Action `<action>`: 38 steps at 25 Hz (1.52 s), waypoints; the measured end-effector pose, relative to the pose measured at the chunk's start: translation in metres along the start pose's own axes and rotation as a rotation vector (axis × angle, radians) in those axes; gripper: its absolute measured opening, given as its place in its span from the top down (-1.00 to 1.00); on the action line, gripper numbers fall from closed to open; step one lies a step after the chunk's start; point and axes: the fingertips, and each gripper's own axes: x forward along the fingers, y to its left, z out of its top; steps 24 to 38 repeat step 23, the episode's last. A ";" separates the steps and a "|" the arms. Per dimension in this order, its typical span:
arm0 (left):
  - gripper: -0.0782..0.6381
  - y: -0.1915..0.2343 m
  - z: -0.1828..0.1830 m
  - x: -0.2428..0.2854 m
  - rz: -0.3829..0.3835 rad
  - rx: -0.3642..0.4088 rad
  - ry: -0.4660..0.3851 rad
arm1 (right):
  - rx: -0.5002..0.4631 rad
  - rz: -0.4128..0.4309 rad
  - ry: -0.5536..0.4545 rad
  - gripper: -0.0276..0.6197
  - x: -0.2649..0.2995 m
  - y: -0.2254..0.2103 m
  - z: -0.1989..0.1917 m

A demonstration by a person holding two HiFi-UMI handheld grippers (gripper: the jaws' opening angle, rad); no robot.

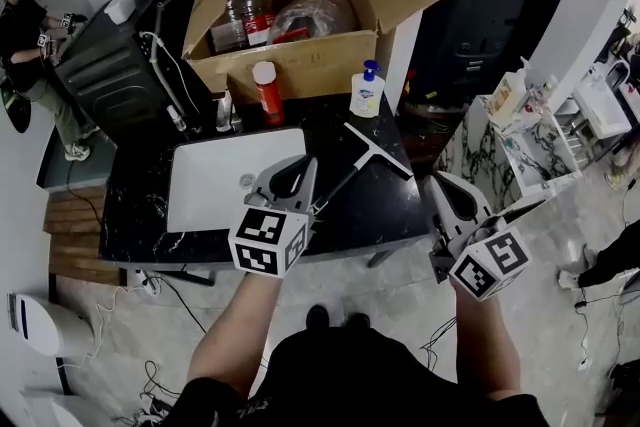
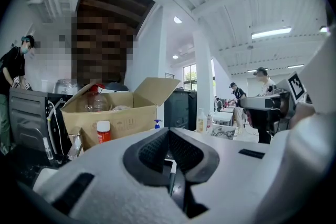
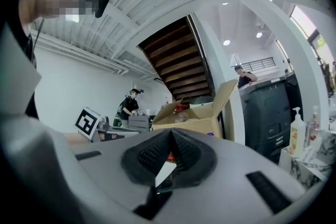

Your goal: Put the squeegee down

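Black marble counter underlies thin-handled, T-shaped squeegee pinched in left claw; right claw closed, empty.

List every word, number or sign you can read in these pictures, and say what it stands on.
No text can be read.
Red can: label too small.
Soap bottle: label too small.
Cardboard box: faint print, blurred.
Marker cubes: square patterns only, no letters.
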 end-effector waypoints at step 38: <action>0.76 0.014 -0.009 -0.009 0.013 -0.016 0.014 | 0.014 0.008 0.034 0.91 0.004 0.005 -0.019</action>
